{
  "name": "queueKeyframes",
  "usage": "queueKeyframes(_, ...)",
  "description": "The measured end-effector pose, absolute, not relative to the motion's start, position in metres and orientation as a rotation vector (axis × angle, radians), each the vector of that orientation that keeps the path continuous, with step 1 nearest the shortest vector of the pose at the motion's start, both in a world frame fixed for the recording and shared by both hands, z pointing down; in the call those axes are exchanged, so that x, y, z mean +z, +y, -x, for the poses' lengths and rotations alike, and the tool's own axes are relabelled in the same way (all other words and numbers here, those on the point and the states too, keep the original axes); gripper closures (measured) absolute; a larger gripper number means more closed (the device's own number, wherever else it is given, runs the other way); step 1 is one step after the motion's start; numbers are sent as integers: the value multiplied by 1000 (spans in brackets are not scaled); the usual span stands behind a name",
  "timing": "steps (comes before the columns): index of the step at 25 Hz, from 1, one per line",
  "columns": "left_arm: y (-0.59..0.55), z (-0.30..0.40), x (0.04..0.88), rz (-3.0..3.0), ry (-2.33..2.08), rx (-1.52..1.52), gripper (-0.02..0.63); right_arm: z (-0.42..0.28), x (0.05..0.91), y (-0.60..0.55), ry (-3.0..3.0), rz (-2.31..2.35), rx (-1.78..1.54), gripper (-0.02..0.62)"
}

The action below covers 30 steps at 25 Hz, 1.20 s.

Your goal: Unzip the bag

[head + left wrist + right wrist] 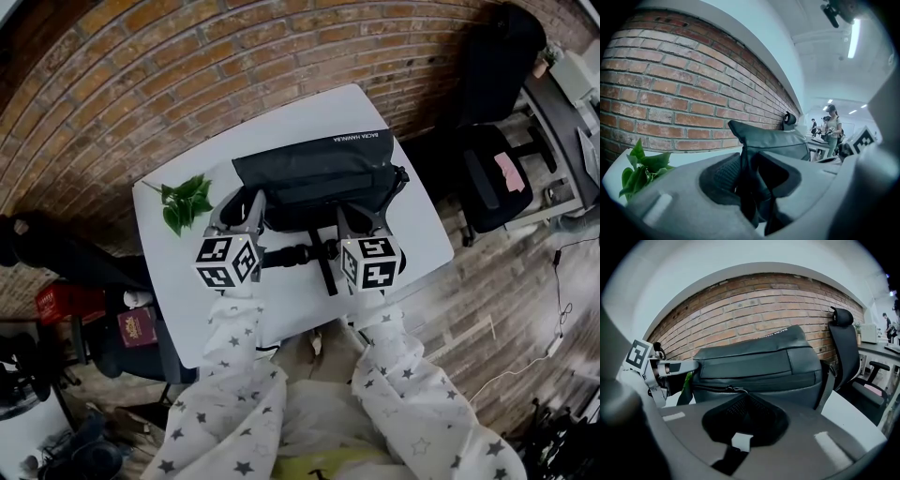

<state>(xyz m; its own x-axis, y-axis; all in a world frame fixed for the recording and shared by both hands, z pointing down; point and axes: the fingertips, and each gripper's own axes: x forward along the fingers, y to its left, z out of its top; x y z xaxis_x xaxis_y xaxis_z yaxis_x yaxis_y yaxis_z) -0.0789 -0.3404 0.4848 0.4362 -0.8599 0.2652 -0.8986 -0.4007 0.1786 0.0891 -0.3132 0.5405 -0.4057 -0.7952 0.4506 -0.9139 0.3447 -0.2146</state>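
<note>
L fingers: left gripper part-open, clamped on left end of black fabric bag.
R fingers: right gripper nearly together, pinching small dark zip pull.
Bag: mid white desk, nr far edge.
Views: pull seen only in right gripper view.

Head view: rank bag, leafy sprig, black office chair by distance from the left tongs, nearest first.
1. Bag: pinched in the left tongs, straight ahead.
2. Leafy sprig: on the table, just to their left.
3. Black office chair: off the table, far right.
</note>
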Motion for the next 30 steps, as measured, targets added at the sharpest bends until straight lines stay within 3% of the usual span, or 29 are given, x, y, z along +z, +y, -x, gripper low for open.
queueKeyframes(30, -339, 85, 486, -2357, -1662, 224, 486, -159, 535, -321, -2262, -1714, 616, 577)
